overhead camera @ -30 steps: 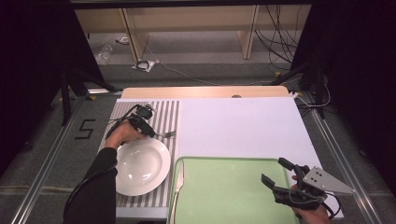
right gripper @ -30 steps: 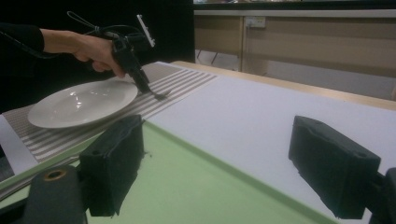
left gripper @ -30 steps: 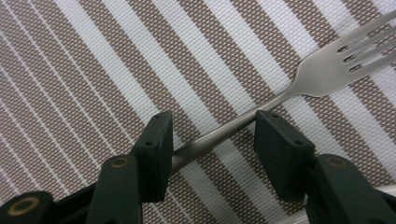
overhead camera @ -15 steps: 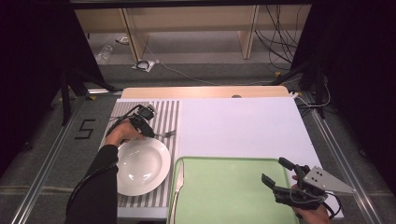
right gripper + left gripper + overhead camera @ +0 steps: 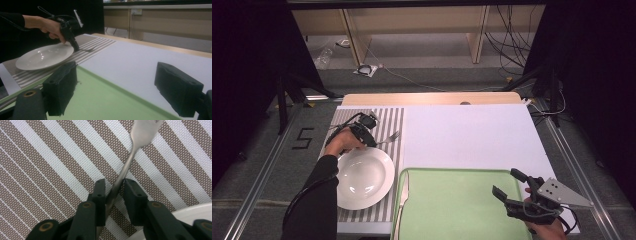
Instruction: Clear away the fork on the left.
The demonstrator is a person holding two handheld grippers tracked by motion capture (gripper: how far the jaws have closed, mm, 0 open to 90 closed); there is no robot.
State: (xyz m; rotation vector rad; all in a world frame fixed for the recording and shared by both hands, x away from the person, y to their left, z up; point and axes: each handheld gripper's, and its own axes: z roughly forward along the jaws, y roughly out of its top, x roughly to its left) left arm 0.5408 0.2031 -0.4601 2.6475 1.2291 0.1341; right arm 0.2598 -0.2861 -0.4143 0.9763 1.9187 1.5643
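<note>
Jaws of our right gripper (image 5: 508, 189) stand wide apart with nothing between them, hovering over the near right part of the green tray (image 5: 452, 200), where a knife (image 5: 402, 200) lies along the tray's left edge, well off to that gripper's left. Farther out, our left gripper (image 5: 113, 192) pinches the handle of a fork (image 5: 135, 147) against the striped placemat (image 5: 50, 165). Just beside that gripper sits the white plate (image 5: 362, 177), and beyond the mat we see the white tabletop (image 5: 467, 132).
</note>
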